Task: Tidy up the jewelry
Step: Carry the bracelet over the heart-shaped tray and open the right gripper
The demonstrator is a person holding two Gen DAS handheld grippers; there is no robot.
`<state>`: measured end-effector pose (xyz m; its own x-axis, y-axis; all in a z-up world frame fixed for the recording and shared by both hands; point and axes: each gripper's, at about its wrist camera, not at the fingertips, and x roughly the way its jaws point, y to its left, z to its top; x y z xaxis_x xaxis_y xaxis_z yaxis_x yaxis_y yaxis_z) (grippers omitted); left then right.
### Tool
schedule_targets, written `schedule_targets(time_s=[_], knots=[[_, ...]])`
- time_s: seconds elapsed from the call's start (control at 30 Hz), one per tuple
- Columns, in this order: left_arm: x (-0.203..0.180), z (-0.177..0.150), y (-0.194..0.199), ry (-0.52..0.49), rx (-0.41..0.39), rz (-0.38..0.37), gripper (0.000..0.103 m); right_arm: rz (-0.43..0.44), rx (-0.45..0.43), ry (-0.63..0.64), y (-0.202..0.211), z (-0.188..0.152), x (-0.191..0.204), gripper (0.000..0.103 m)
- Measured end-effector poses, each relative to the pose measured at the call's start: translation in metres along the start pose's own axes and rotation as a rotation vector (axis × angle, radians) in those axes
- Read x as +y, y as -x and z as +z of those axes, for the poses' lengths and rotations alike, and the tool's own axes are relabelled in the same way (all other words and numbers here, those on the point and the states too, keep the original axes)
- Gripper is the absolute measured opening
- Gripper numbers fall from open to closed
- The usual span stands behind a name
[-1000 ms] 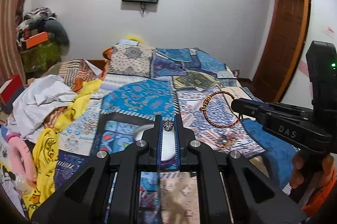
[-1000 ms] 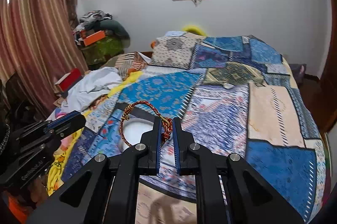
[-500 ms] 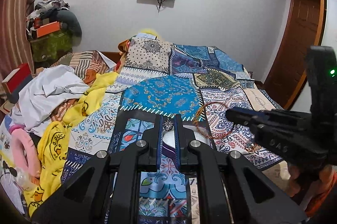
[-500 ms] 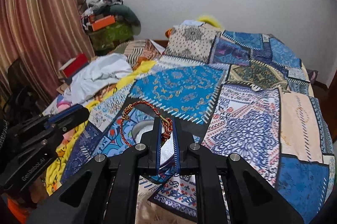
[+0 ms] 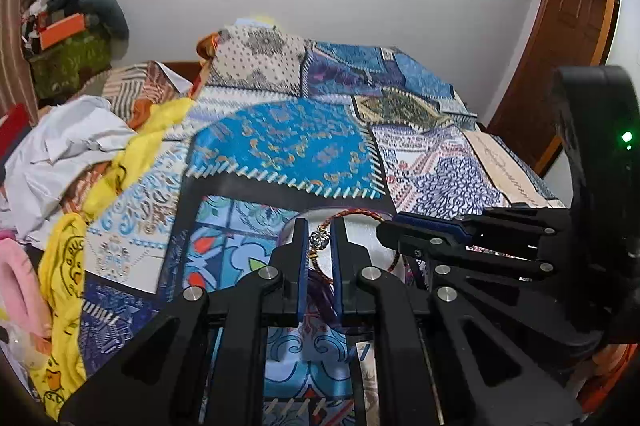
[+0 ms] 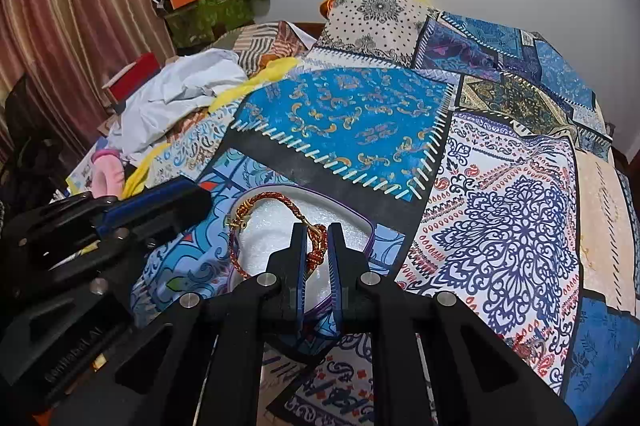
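Two grippers are working over a white tray (image 6: 348, 222) on the quilt (image 6: 500, 218). The right gripper (image 6: 318, 250) is pinching a red-and-gold braided bangle (image 6: 256, 204), jaws nearly closed on its knotted part, the loop hanging out to the left over the tray. The left gripper (image 5: 320, 240) is squeezing a small silver ornament (image 5: 319, 238) at its fingertips, above the same tray. The lettering on the left gripper's body is too blurred to read.

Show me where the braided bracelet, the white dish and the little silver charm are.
braided bracelet (image 6: 280, 201): right wrist view, far arc of its red cord.
white dish (image 6: 344, 216): right wrist view, its bare right inside.
silver charm (image 5: 319, 239): left wrist view, its middle.
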<state>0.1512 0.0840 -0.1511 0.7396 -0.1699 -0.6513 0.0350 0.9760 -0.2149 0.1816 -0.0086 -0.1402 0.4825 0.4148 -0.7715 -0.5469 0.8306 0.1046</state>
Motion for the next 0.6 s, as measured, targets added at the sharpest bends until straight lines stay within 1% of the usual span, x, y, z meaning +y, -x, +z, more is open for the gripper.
schedule_targets(time_s=[0.23, 0.43, 0.53, 0.6], knots=[[-0.001, -0.002, -0.019, -0.005, 0.047, -0.012, 0.009, -0.005, 0.019, 0.003, -0.009, 0.0, -0.001, 0.01], [-0.004, -0.003, -0.021, -0.019, 0.065, -0.003, 0.009, 0.004, 0.042, -0.008, -0.01, 0.0, -0.003, 0.01], [-0.005, -0.001, -0.02, -0.022, 0.068, 0.002, 0.009, 0.003, 0.047, -0.015, -0.009, 0.0, -0.004, 0.014], [-0.005, 0.001, -0.017, -0.022, 0.067, 0.008, 0.009, -0.002, 0.039, -0.018, -0.005, 0.0, -0.005, 0.02]])
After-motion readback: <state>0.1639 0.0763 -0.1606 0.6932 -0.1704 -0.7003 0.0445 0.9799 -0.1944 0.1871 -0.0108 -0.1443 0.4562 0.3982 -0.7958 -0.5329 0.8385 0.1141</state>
